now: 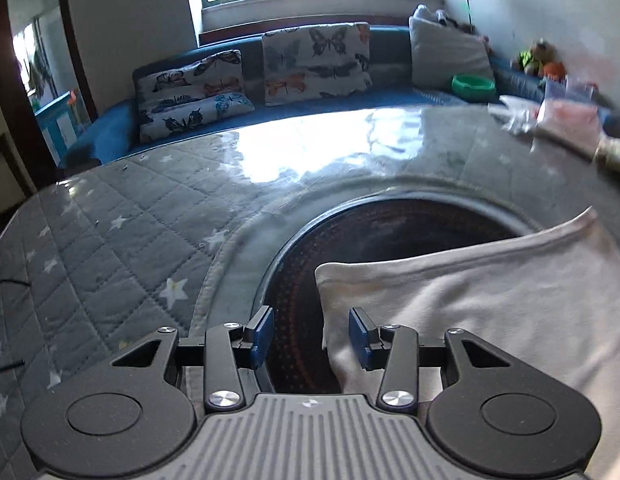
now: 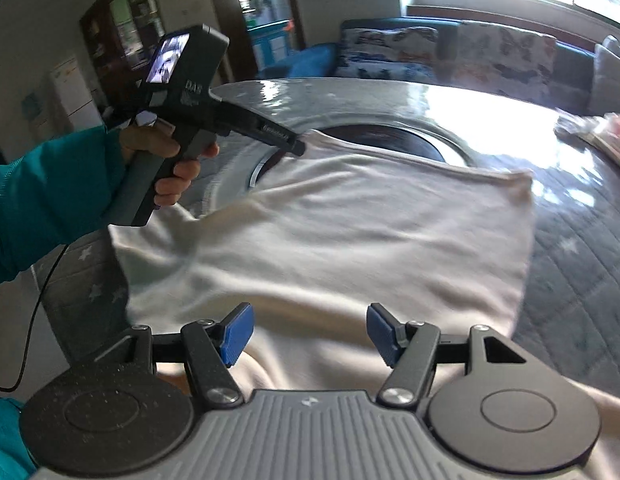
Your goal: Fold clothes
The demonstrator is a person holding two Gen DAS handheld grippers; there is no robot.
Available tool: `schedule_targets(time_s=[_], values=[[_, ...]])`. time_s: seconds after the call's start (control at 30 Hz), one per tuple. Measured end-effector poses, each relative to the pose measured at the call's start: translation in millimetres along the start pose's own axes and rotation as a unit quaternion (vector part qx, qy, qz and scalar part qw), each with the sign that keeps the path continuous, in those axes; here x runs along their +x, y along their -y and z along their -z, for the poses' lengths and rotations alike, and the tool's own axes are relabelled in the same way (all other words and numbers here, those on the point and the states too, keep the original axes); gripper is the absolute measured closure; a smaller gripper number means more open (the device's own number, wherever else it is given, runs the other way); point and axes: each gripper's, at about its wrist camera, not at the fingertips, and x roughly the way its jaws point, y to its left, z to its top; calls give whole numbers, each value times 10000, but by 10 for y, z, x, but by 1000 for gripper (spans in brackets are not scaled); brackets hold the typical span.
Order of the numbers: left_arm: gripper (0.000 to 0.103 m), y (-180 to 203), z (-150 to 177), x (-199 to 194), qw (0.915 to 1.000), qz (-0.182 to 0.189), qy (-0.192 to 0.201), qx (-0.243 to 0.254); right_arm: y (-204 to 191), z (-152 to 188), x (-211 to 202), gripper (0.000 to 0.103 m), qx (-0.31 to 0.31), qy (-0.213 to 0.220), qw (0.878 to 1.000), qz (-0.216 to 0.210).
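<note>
A cream-white garment [image 2: 350, 232] lies partly folded on a round table, over its dark round centre panel [image 1: 350, 248]. In the left wrist view the garment [image 1: 490, 304] fills the right side, with its corner near my left gripper [image 1: 312, 338]. That gripper is open and empty, its right pad beside the cloth's edge. My right gripper [image 2: 307, 334] is open and empty just above the garment's near part. The left gripper [image 2: 299, 146] also shows in the right wrist view, tips at the garment's far left corner.
The table has a grey quilted star-pattern cover [image 1: 109, 240] under clear plastic. A blue sofa with butterfly cushions [image 1: 310, 64] stands behind. A green bowl [image 1: 473, 86] and plastic bags [image 1: 558, 116] sit at the far right. A black cable [image 2: 41, 308] hangs at the left.
</note>
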Motion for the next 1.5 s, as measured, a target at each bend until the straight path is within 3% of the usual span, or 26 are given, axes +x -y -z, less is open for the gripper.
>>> schedule_targets(time_s=[0.23, 0.37, 0.6, 0.83, 1.0, 1.2, 1.33, 1.5], values=[[55, 25, -102, 187, 9985, -504, 48, 191, 192, 103, -30, 39, 257, -36, 9996, 117], [48, -3, -114, 234, 9975, -656, 139, 236, 282, 157, -75, 39, 400, 13, 9991, 151], [46, -51, -136, 245, 9978, -615, 123, 201, 355, 279, -228, 39, 513, 23, 9987, 66], [45, -46, -120, 22, 9982, -556, 229, 70, 547, 474, -498, 39, 898, 82, 9943, 571], [44, 110, -22, -426, 9983, -119, 541, 197, 824, 599, -747, 40, 1310, 293, 9847, 1114], [41, 571, 295, -989, 9919, 869, 666, 649, 1198, 750, -946, 41, 1769, 439, 9647, 1902], [41, 977, 548, -1338, 9782, 1560, 754, 1143, 1438, 824, -978, 43, 1877, 343, 9514, 2418], [41, 1367, 757, -1596, 9579, 2283, 821, 1537, 1560, 821, -873, 45, 1659, 173, 9486, 2690]])
